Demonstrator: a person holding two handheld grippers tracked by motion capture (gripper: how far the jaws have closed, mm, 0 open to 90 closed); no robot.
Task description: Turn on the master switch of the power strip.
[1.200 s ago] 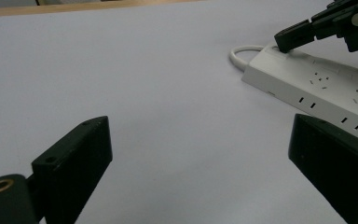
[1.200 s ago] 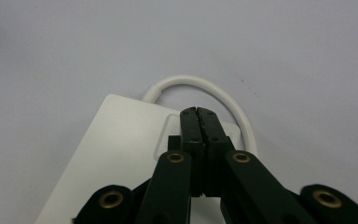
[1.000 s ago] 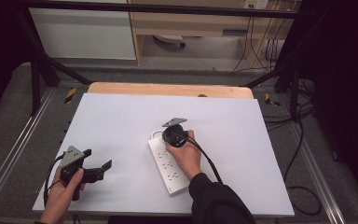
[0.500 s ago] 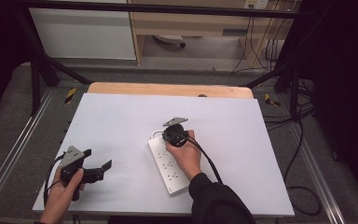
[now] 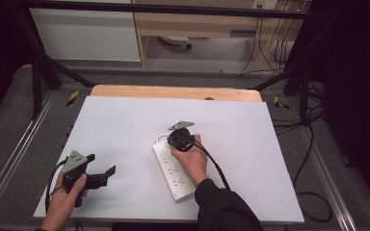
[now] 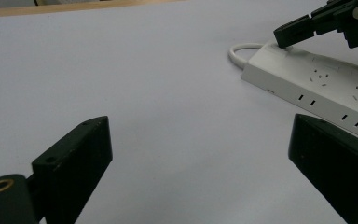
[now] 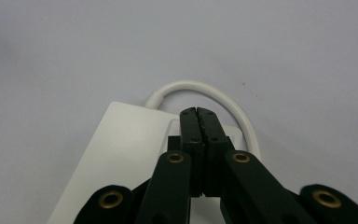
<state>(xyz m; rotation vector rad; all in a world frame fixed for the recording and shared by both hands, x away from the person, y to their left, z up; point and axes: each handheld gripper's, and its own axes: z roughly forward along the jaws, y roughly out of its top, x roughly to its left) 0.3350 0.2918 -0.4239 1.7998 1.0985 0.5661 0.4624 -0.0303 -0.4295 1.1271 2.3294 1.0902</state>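
A white power strip [image 5: 174, 172] lies on the white table [image 5: 125, 120], its short white cord [image 7: 205, 88] looping off the far end. My right gripper [image 7: 197, 112] is shut with nothing between its jaws, and its tips rest on the top of the strip's [image 7: 121, 140] far end near the cord. From the left gripper view, the right gripper [image 6: 283, 38] touches the strip [image 6: 326, 88] at that same end. My left gripper [image 5: 101, 163] is held open at the table's near left, apart from the strip, with bare table between its jaws [image 6: 200, 140].
A wooden strip [image 5: 173, 91] runs along the table's far edge. Metal frame rails [image 5: 9, 159] flank both sides, and black cables [image 5: 308, 144] hang at the right. Behind the table stand a white panel [image 5: 86, 33] and a shelf.
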